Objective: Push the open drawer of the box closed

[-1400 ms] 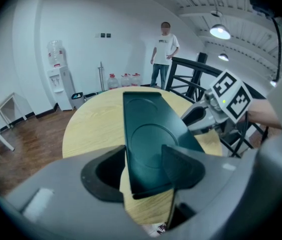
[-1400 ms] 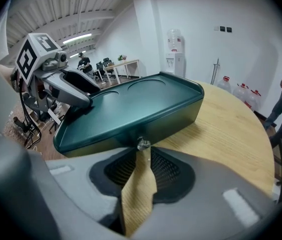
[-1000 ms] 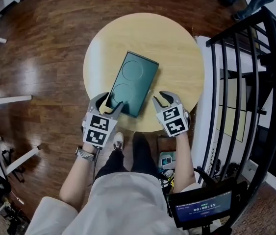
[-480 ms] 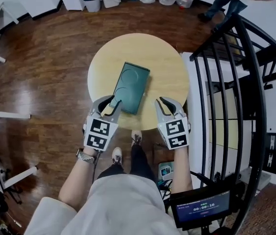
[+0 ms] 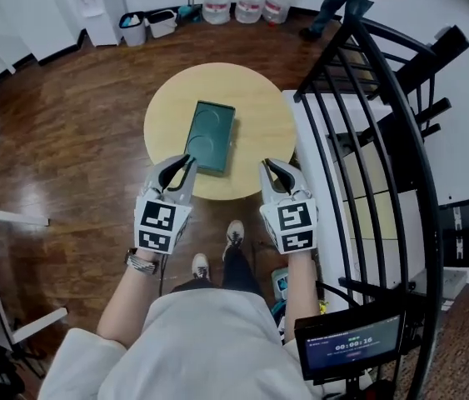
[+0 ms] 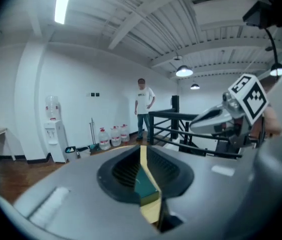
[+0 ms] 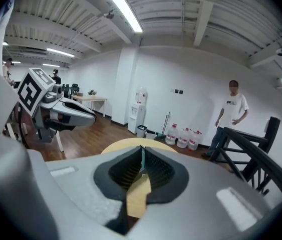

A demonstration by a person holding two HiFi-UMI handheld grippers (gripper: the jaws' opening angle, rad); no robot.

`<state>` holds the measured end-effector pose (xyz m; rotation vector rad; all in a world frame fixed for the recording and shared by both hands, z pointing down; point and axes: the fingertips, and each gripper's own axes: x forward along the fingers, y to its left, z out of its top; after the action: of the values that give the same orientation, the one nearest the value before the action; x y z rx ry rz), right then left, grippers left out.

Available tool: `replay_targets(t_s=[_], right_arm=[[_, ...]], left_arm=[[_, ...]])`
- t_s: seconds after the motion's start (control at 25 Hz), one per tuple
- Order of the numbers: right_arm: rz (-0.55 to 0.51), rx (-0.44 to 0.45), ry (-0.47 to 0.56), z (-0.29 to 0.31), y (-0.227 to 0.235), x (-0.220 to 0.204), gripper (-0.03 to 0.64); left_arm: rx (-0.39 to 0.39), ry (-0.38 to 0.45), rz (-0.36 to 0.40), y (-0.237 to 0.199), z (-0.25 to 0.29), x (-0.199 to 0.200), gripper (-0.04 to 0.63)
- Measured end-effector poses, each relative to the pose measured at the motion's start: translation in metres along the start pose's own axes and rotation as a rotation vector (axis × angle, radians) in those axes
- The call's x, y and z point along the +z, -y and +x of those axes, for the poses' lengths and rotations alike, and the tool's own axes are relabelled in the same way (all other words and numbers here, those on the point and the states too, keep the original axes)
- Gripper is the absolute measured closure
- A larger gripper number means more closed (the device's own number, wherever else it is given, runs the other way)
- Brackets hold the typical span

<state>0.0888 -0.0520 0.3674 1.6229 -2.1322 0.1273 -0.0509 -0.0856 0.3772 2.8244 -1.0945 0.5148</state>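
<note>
Dark wooden flooring surrounds a round pale table (image 5: 259, 111). Both forearms reach forward side by side, holding the left gripper (image 5: 186, 162) and right gripper (image 5: 268, 167) over the table's near edge, angled slightly down. Their jaws have just been closing to a thin slit, with nothing between them. A dark green box (image 5: 212, 136) lies mid-table, with its long axis running away from the person and leaning slightly right.

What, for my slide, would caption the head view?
Left gripper and right gripper, jaws just closing with nothing between, hover near a green box on a round table.
</note>
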Motion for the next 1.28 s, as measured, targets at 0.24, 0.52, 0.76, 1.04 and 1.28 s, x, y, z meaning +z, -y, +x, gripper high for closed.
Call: replay_targets(t_s=[0.24, 0.52, 0.76, 1.04, 1.28], right_arm=[[0.017, -0.032, 0.070, -0.040, 0.008, 0.018, 0.599], [0.050, -0.061, 0.235, -0.087, 0.022, 0.057, 0.614], [0.034, -0.081, 0.319, -0.117, 0.036, 0.085, 0.614], [0.061, -0.089, 0.334, -0.126, 0.018, 0.089, 0.614], [0.099, -0.121, 0.339, -0.126, 0.017, 0.089, 0.614]], left_arm=[[0.029, 0.182, 0.051, 0.021, -0.029, 0.056, 0.588], [0.065, 0.214, 0.129, 0.033, -0.052, 0.081, 0.588], [0.112, 0.254, 0.131, 0.034, -0.065, 0.104, 0.588], [0.077, 0.246, 0.156, 0.038, -0.082, 0.096, 0.588], [0.050, 0.218, 0.142, 0.028, -0.081, 0.089, 0.588]])
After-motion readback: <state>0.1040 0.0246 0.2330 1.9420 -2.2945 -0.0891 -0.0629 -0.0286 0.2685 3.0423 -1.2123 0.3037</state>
